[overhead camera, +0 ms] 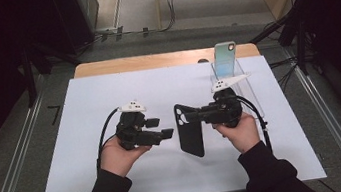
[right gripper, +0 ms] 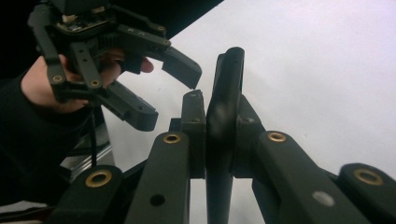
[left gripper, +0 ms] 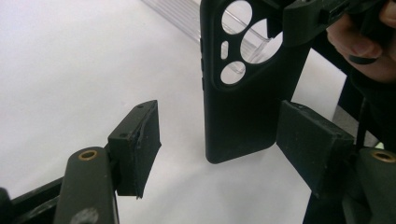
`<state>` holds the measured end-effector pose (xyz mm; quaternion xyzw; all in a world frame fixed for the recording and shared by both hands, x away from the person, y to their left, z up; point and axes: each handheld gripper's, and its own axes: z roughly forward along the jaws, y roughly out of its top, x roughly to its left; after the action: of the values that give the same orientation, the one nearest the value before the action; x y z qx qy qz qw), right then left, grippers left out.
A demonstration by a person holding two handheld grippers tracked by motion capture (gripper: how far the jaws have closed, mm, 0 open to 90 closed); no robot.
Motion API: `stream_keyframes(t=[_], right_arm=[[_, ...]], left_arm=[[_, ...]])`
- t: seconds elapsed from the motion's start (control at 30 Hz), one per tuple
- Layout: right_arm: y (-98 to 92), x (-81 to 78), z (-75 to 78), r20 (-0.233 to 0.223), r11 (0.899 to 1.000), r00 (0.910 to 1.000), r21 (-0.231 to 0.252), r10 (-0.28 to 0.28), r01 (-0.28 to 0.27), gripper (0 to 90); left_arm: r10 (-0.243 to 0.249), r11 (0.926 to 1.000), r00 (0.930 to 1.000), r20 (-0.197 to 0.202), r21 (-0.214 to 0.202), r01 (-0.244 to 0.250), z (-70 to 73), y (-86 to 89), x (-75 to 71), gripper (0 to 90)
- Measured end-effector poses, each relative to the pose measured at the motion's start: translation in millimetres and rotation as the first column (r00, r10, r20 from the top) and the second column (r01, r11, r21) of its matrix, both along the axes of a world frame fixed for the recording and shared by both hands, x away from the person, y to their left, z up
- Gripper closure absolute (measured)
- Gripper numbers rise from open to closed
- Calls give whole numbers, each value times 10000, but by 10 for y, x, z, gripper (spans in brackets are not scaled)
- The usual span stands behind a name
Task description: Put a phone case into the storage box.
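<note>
The white worktop [overhead camera: 90, 152] carries a clear stand [overhead camera: 237, 79] at its far right, propping a phone [overhead camera: 225, 59] upright, probably so it can be taken easily. Nearer the middle, the right tongs [overhead camera: 189, 117] are clenched on a black case [overhead camera: 190, 132], holding it lifted on edge, seemingly to present it. The left tongs [overhead camera: 160, 127] stand released, nothing between the jaws, just beside the case.
</note>
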<state>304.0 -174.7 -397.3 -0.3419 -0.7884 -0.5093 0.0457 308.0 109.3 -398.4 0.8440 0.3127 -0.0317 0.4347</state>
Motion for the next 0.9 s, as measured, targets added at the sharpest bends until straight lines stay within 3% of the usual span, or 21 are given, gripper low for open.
stream_keyframes(t=[0.17, 0.33, 0.63, 0.73, 0.9], right_arm=[[-12, -13, -11, 156, 9990, 9989, 25, 444, -444, 775], [32, -28, -16, 212, 9949, 9949, -213, 989, -985, 775], [102, -54, -17, 252, 9858, 9855, -52, 1679, -1678, 775], [126, -64, -15, 289, 9824, 9820, 10, 1866, -1867, 775], [155, -77, -17, 422, 9739, 9734, 180, 2252, -2261, 775]], left_arm=[[-509, 9987, 9976, 462, 46, 507, 29, -27, 0, 305], [-841, 9964, 9950, 539, -88, 847, 32, -20, 16, 333], [-1149, 9915, 9910, 684, -529, 1186, 34, 12, 54, 315], [-1396, 9876, 9862, 884, -602, 1452, 22, 11, 58, 316], [-1570, 9835, 9860, 557, -818, 1613, 5, -3, 69, 356]])
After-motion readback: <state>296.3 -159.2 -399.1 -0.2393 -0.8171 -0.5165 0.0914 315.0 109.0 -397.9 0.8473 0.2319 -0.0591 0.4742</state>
